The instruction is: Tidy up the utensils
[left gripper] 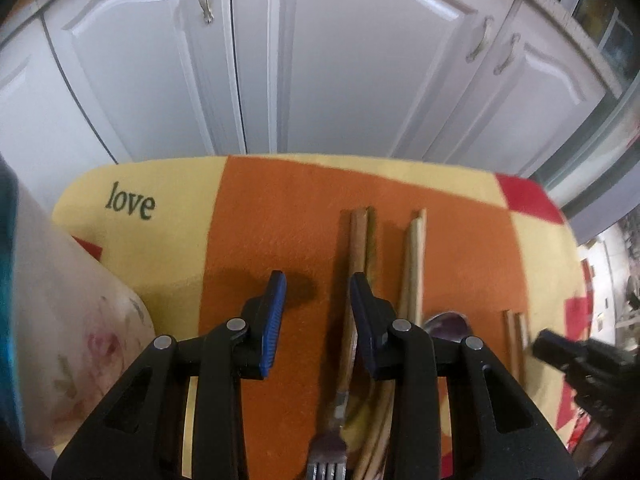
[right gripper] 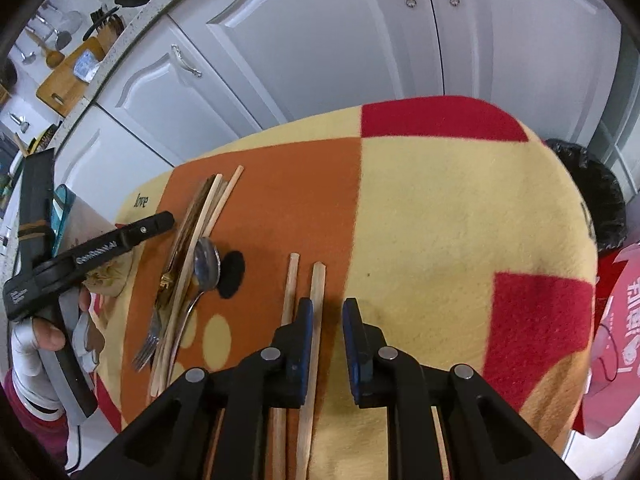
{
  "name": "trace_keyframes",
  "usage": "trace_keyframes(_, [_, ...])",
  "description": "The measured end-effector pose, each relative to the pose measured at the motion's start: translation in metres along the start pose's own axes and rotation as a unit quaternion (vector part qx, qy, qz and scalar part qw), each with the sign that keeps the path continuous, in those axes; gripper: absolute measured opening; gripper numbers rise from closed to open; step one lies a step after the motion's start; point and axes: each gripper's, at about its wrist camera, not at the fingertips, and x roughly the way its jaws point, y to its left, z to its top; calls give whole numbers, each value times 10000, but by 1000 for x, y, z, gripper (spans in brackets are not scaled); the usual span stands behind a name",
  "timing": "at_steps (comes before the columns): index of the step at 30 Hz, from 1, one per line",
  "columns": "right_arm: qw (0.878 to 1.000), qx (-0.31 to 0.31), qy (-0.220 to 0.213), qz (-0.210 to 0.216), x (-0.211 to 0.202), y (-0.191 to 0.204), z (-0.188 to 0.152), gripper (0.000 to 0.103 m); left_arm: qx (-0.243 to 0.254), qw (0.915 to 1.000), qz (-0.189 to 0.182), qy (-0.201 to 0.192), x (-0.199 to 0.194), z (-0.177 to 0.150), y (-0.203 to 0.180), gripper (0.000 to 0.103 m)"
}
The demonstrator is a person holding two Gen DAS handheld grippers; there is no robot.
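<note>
Between the left gripper's (left gripper: 316, 292) parted blue ribbed pads lies a fork (left gripper: 340, 364), handle toward the cabinets (left gripper: 320, 60), tines at the frame's bottom. Chopsticks (left gripper: 414, 264) and a steel spoon (left gripper: 446, 324) lie alongside on the fuzzy blanket (left gripper: 264, 224). Lower centre in the right view, the right gripper (right gripper: 327, 320) gapes over two pale wooden sticks (right gripper: 314, 320) running lengthwise.

Left gripper (left gripper: 318, 294) jaws parted, hovering low, gripping nothing – right gripper (right gripper: 328, 320) likewise parted, empty; bare hand (right gripper: 48, 332) grips the left gripper's handle
</note>
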Motion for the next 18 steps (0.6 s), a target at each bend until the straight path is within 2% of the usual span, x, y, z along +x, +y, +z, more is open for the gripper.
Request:
trace_keyframes(11, [9998,-162,79,0,11,8,0,14,167,9997,114,151,22,12,-18,31])
trace_keyframes(12, [9998,-188,75,-10,11,10,1,14,148,9997,103,181,21,12,-17,28])
trace_keyframes(14, [9997,-226,63,-10,12,13,0,14,132,9997,49,221,20,10,-16,10])
trace_keyframes(18, [9995,-301,-13,15,14,16,-1,13,337,9992,53,219,20,2,-17,7])
